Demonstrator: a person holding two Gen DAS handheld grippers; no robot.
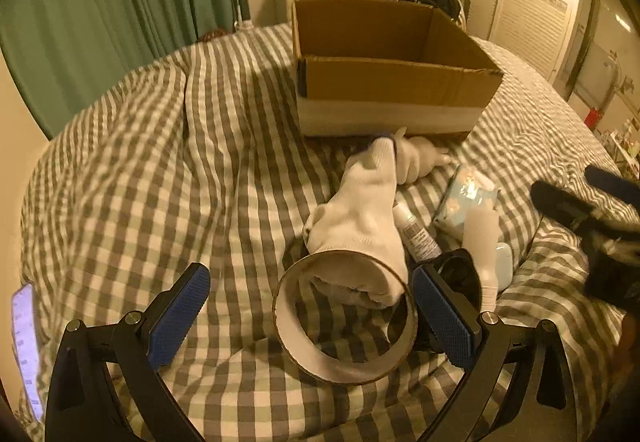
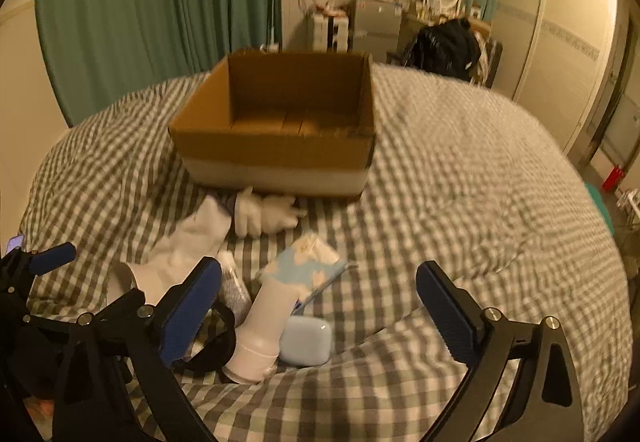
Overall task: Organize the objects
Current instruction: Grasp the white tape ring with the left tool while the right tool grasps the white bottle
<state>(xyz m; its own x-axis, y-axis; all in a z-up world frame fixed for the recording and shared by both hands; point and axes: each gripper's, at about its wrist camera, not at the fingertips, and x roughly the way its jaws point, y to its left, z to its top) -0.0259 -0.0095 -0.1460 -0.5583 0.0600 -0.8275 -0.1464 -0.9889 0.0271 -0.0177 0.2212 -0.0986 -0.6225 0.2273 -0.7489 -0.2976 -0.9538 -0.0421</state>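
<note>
Left wrist view: left gripper (image 1: 310, 312) spread wide astride the brown cardboard tape ring (image 1: 345, 316), probably to grasp it; right gripper (image 2: 318, 306) likewise agape; open cardboard box (image 1: 394, 82) awaits beyond

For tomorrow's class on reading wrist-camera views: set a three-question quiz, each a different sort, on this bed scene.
1. True or false: the box holds the sock.
2. What lies between the left gripper's fingers? A) tape roll B) tissue pack C) blue case
3. Fill in: the right gripper's fingers are ____.

Key: 1 false, the visible inside is bare and the sock lies on the bed. 2 A. 3 open.
</note>
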